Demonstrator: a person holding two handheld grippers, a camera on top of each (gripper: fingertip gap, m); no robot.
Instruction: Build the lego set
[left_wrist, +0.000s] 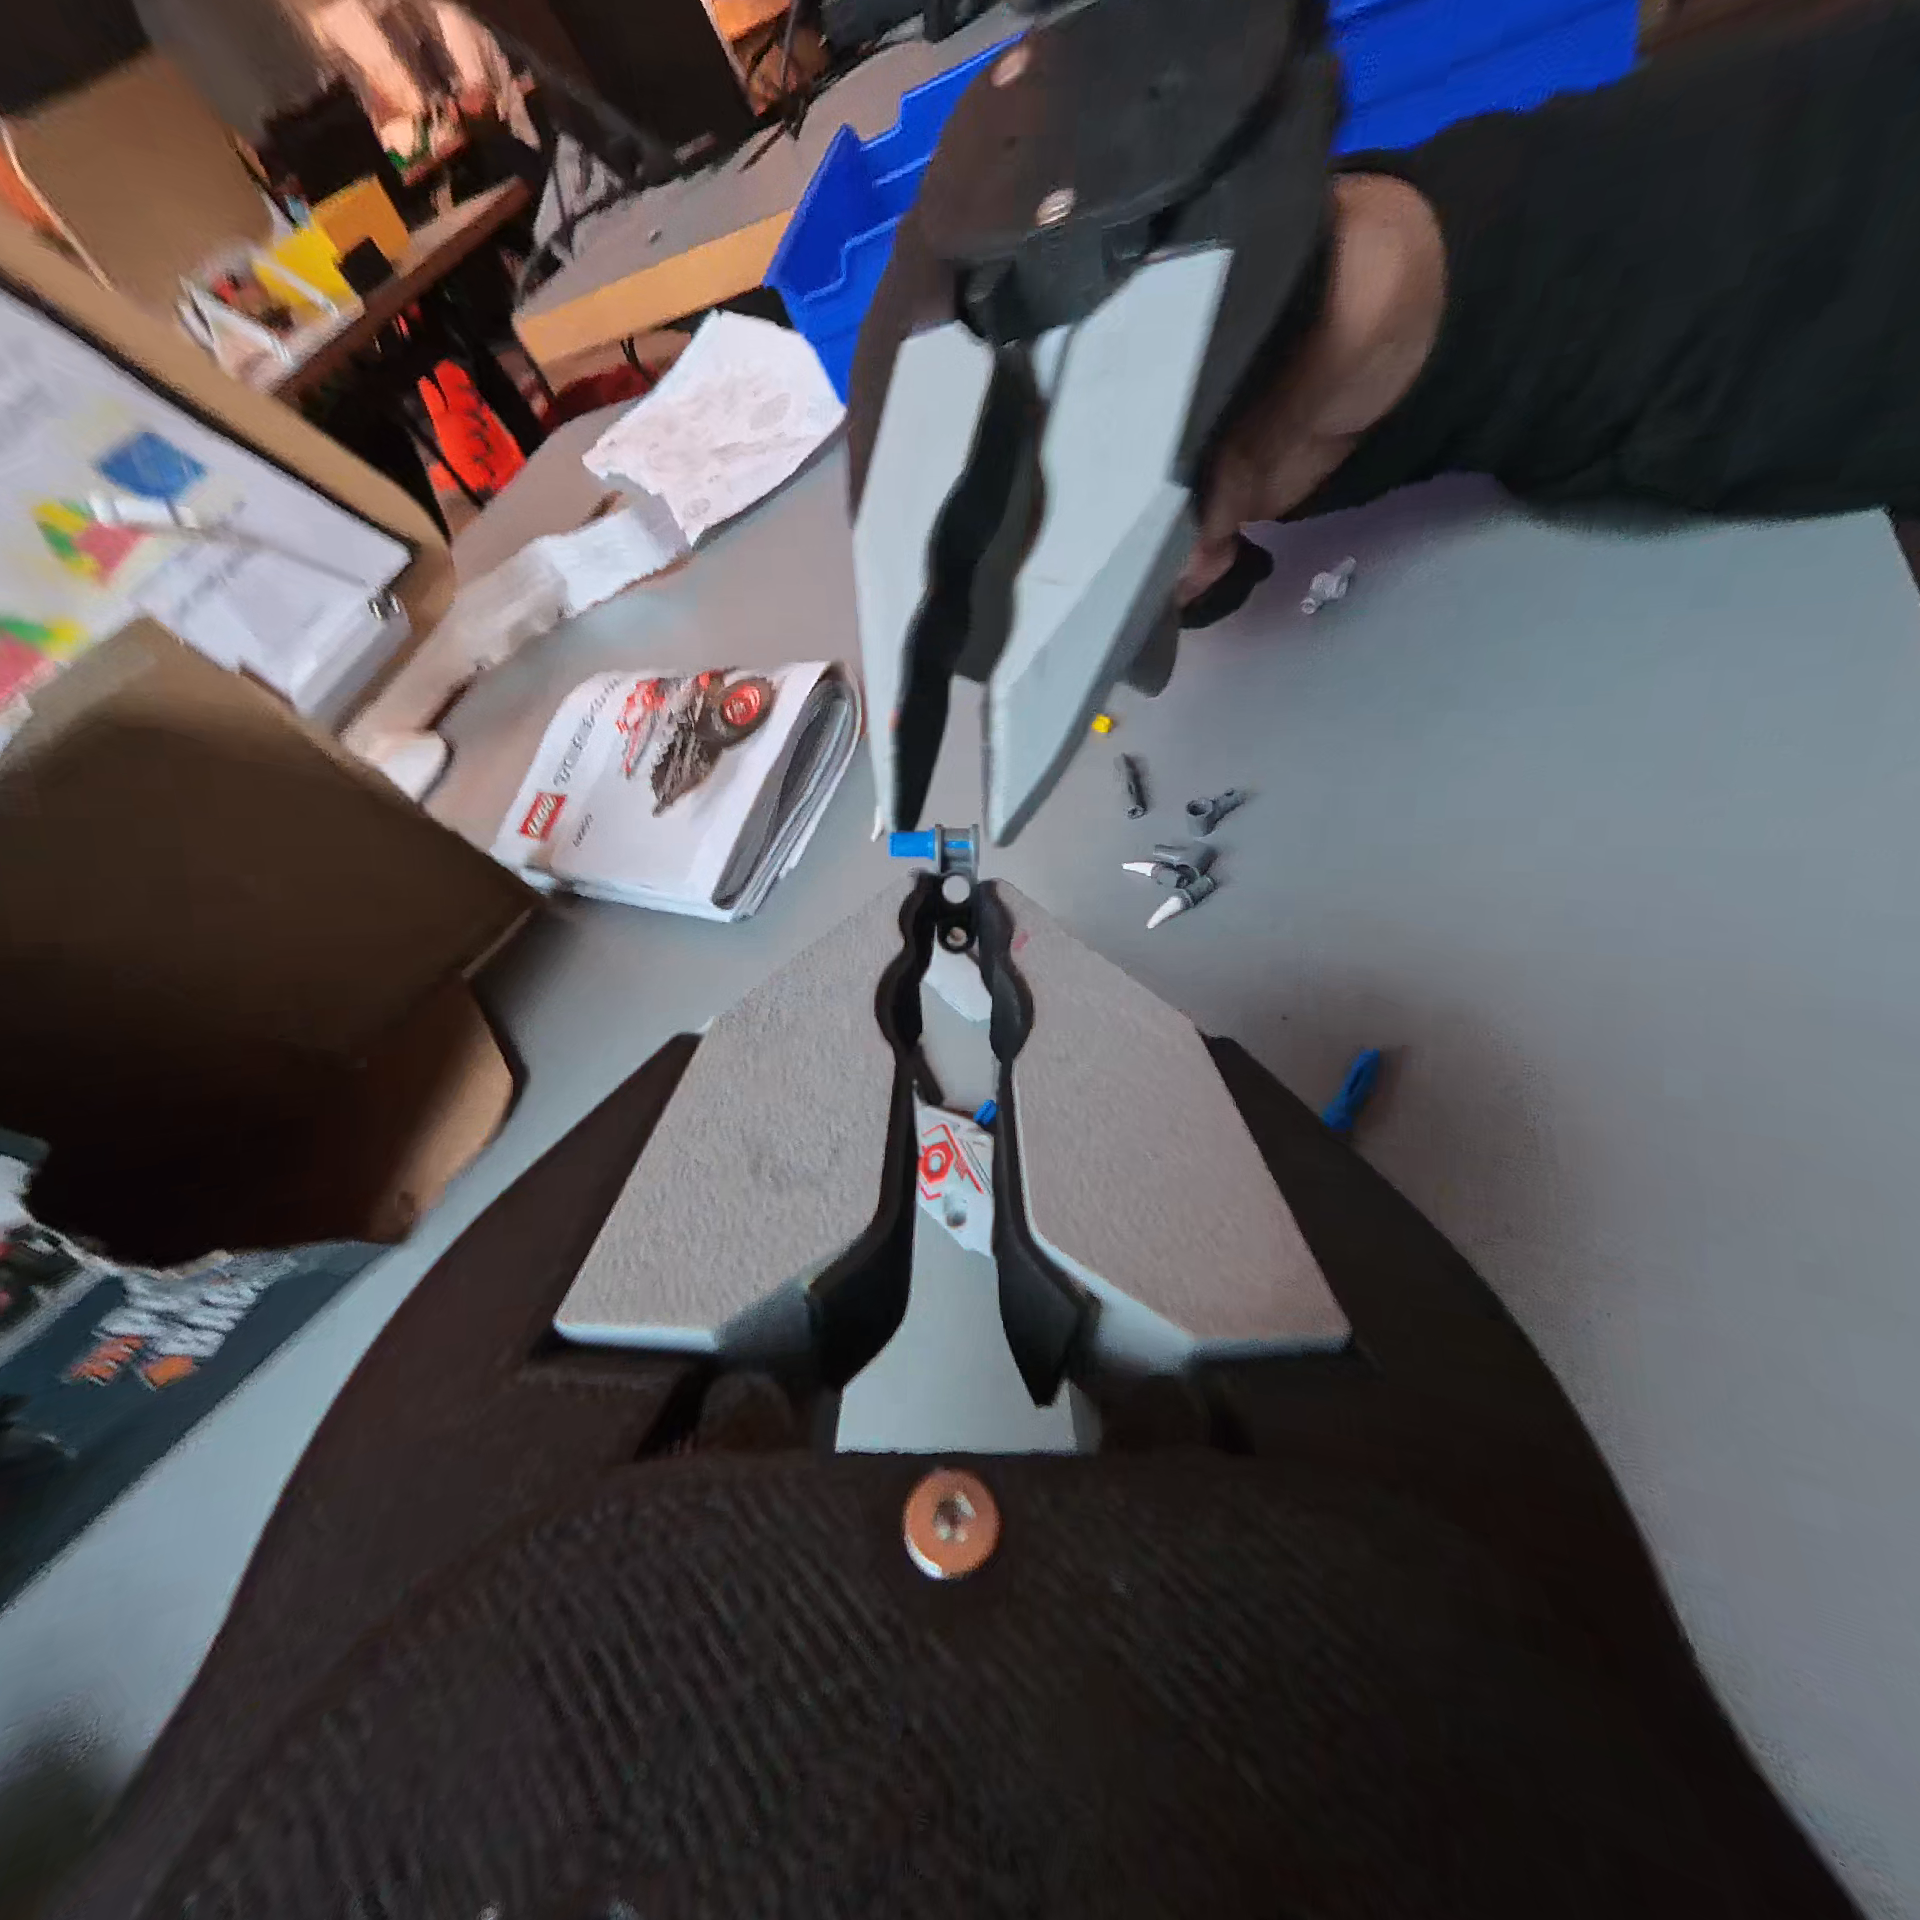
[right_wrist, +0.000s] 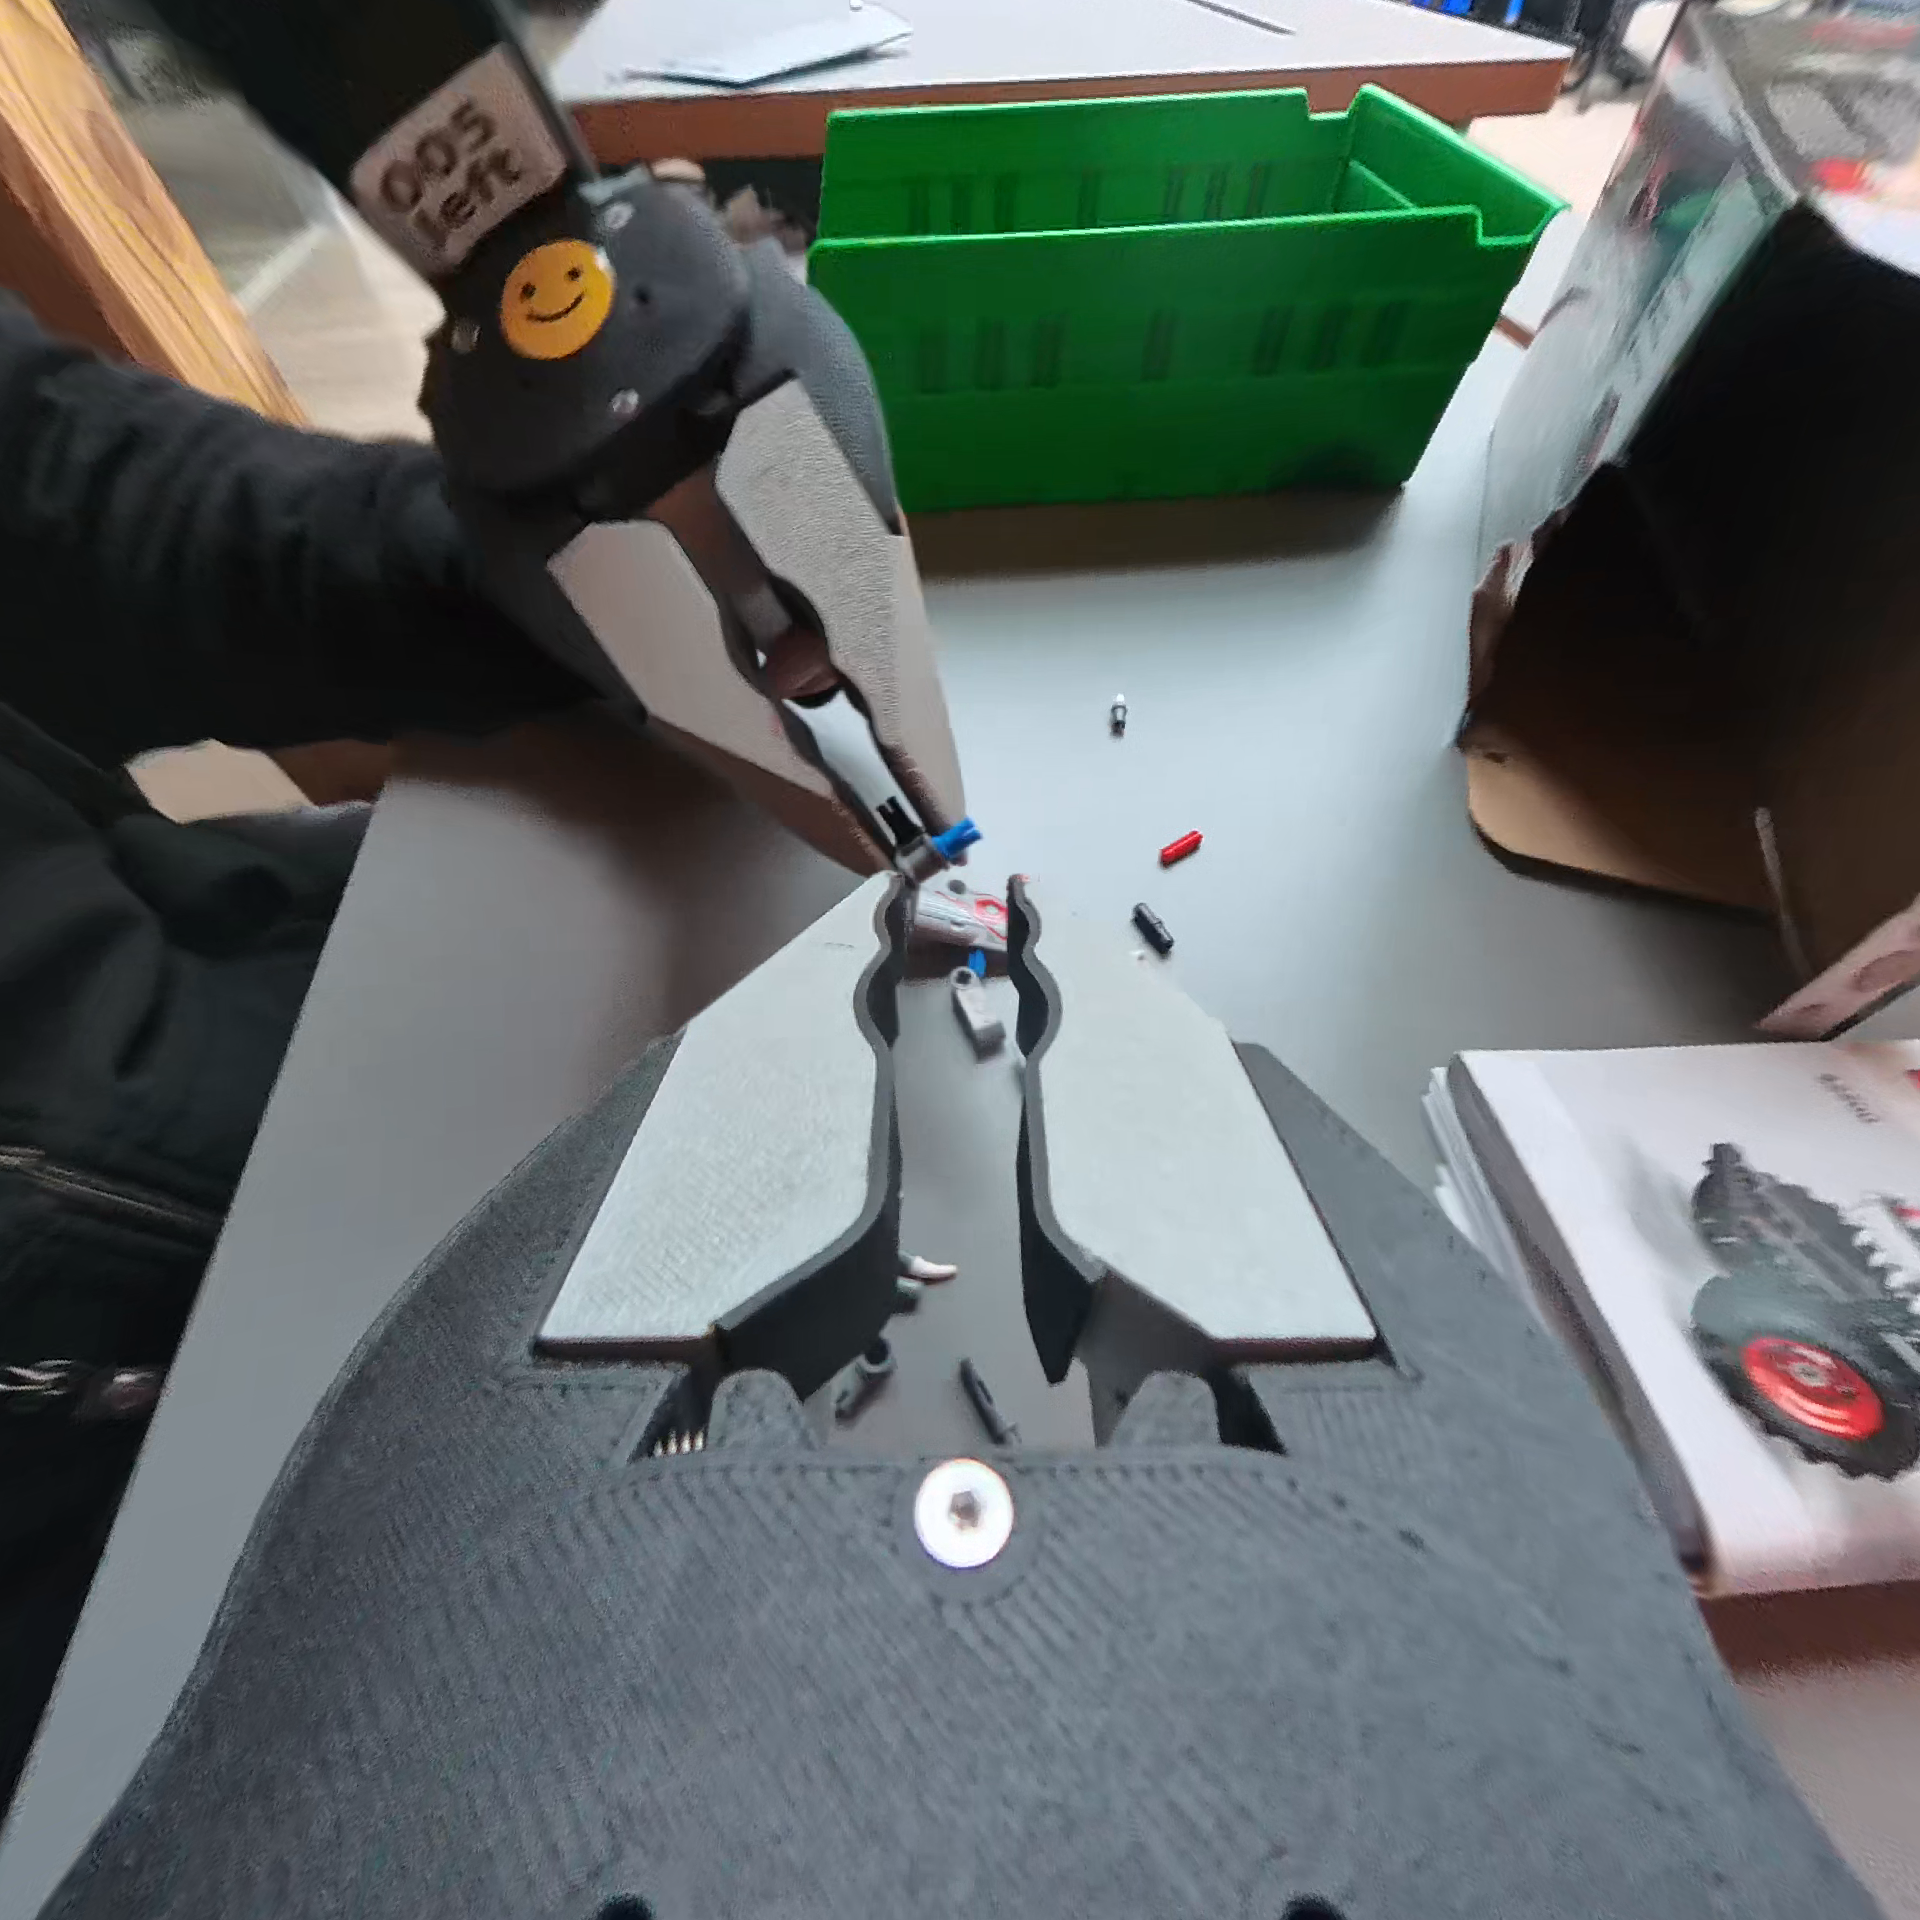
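My left gripper is shut on a small grey connector with a blue pin and holds it above the grey table. In the right wrist view the left gripper comes in from the upper left with the same connector at its tips. My right gripper is open and empty, with its tips just below the connector. In the left wrist view the right gripper points down from above, one tip on each side of the connector. A white and red panel piece lies on the table beneath.
Loose parts lie on the table: a red pin, a black pin, grey pieces with white claws. A green bin stands behind. A cardboard box is at the right, and an instruction booklet at the near right.
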